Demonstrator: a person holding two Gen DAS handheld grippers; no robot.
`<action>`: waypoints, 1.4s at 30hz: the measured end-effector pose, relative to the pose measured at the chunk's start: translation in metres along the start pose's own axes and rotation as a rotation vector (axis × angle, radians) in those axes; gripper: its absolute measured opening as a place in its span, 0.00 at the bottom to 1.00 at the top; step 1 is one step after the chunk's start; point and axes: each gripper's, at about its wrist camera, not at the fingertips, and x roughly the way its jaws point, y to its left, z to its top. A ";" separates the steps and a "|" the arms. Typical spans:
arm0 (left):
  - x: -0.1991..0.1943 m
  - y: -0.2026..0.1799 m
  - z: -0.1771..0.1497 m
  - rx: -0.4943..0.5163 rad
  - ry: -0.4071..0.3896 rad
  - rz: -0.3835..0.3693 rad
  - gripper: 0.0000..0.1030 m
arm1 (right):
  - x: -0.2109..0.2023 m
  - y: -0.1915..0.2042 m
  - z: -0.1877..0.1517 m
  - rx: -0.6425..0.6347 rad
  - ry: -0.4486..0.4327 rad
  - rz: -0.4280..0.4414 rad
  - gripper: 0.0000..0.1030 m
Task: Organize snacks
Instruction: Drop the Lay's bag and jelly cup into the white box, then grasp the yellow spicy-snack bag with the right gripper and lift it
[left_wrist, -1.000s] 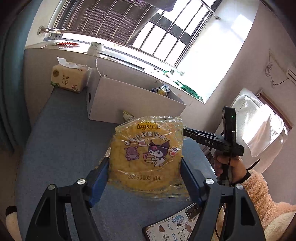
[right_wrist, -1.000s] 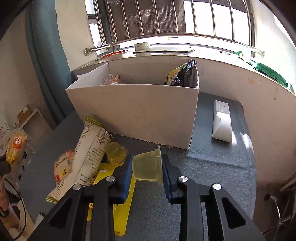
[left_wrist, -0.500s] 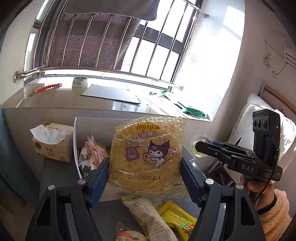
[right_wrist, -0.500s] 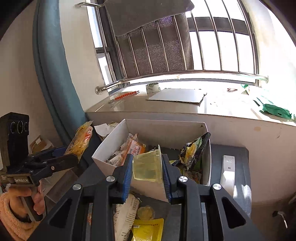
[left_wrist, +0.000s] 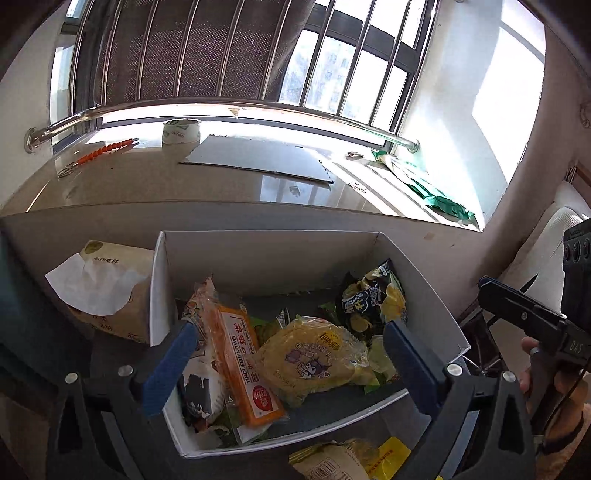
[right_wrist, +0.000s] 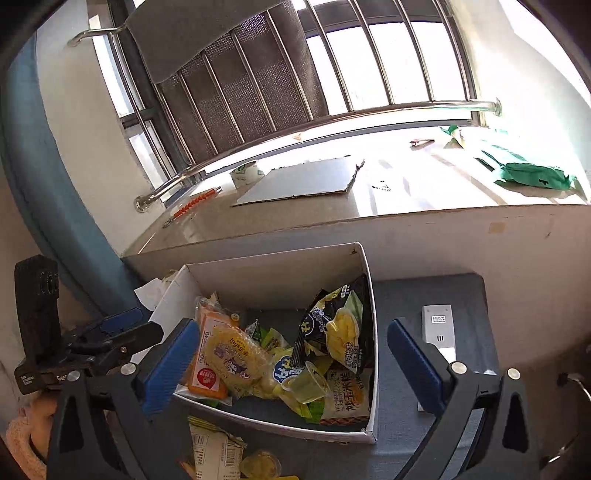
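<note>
Snacks in white cardboard box (left_wrist: 424, 288), both grippers' jaws spread, empty.
Withdraw left gripper (left_wrist: 288, 369) and right gripper (right_wrist: 291, 363) straight up; yellow Lay's chip bag (left_wrist: 310, 354) probably settled.

White box (left_wrist: 424, 280); yellow chip bag (left_wrist: 310, 354) with a purple cartoon; orange pack (left_wrist: 240, 365); black-and-yellow bag (right_wrist: 336, 325); blue-grey surface (right_wrist: 472, 295); green cloth (right_wrist: 532, 173) far right.
</note>
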 end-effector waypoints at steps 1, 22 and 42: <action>-0.002 -0.001 -0.003 0.002 -0.003 -0.005 1.00 | -0.003 0.004 -0.002 -0.023 -0.005 -0.012 1.00; -0.152 -0.033 -0.144 0.105 -0.191 -0.005 1.00 | -0.121 0.061 -0.128 -0.054 -0.132 0.024 1.00; -0.167 -0.035 -0.240 0.024 -0.143 0.061 1.00 | -0.102 0.057 -0.227 -0.100 0.049 -0.151 1.00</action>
